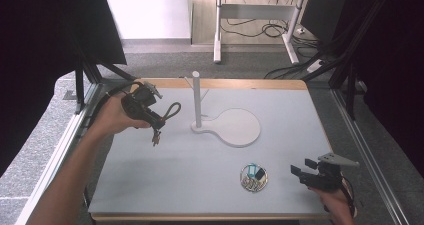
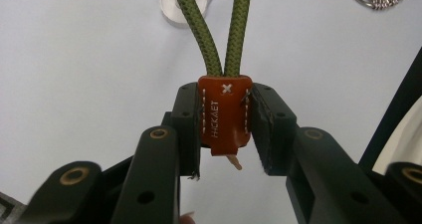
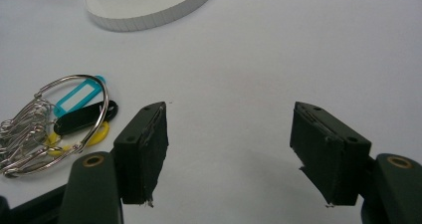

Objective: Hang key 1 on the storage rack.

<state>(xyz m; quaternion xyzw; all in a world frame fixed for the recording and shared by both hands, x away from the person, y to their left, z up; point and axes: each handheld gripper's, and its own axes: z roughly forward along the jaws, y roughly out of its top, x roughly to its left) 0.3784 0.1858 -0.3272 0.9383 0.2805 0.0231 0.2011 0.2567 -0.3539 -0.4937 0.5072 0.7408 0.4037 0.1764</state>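
while clamped by the left gripper on its stiff orange leather tab, green braided cord keychain hangs light and floppy, left of white post stand; best gripped at tab; right gripper wide, holding nothing

1. Pale grey table, wooden edging along far and near sides.
2. Near the middle, white stand: flat round base, upright post.
3. Toward the near right, ring of key tags, lying flat.
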